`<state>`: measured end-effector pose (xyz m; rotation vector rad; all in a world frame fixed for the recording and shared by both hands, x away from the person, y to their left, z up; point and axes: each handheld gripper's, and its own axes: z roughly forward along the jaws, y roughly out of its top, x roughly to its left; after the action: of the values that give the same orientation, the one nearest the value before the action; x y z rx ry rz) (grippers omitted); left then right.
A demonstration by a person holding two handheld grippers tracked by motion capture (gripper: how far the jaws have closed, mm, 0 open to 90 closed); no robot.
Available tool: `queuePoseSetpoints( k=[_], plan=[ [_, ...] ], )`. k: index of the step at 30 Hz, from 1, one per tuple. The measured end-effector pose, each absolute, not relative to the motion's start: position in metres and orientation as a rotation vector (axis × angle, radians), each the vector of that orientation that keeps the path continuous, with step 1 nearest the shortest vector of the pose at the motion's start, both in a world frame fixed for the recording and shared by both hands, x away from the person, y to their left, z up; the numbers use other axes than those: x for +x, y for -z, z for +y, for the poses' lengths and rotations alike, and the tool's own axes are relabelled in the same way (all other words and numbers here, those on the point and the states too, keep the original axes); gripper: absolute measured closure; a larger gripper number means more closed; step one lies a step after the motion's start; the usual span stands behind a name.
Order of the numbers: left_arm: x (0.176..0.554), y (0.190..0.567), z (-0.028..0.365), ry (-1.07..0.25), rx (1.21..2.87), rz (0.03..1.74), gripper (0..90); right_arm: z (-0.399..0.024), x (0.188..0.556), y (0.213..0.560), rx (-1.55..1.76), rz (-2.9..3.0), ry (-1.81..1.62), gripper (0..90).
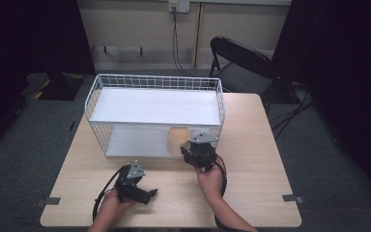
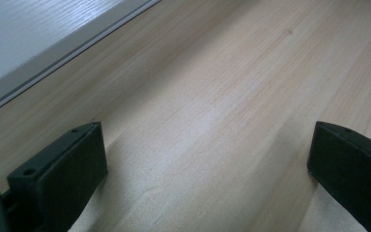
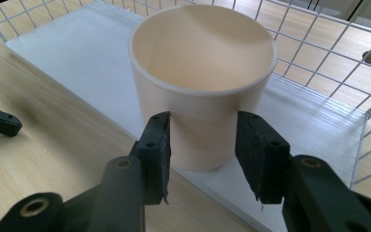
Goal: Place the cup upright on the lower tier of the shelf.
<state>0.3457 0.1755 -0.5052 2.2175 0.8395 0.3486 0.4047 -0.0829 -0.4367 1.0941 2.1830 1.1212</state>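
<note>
Right gripper [image 3: 202, 145] clamps the cream cup [image 3: 203, 82] on the wire rack's lower shelf [image 3: 77, 63] — next, judge a lift or release; left gripper [image 2: 207, 164] gapes empty over the tabletop [image 2: 232, 96]

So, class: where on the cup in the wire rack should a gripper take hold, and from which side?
Probably low on the cup's wall, from the rack's open front. It stands upright and narrows downward, so jaws fit either side there, as the right gripper now has them.
</note>
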Motion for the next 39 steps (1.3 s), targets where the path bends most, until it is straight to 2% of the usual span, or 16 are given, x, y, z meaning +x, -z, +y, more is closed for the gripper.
queuePoseSetpoints(
  k=[27,28,34,39],
  plan=[
    [0.3457,0.5052,0.1755,-0.348,2.217,0.839,0.0,-0.0808,0.4084,0.4386,1.086,2.177,-1.120,74.7],
    [0.3457,0.5052,0.1756,-0.348,2.218,0.839,0.0,-0.0812,0.4084,0.4384,1.087,2.176,-1.125,73.0],
    [0.3457,0.5052,0.1755,-0.348,2.217,0.840,0.0,-0.0835,0.4075,0.4370,1.115,2.158,-1.144,45.0],
    [0.3457,0.5052,0.1755,-0.348,2.217,0.840,0.0,-0.0878,0.4071,0.4359,1.139,2.176,-1.207,28.1]
  ],
)
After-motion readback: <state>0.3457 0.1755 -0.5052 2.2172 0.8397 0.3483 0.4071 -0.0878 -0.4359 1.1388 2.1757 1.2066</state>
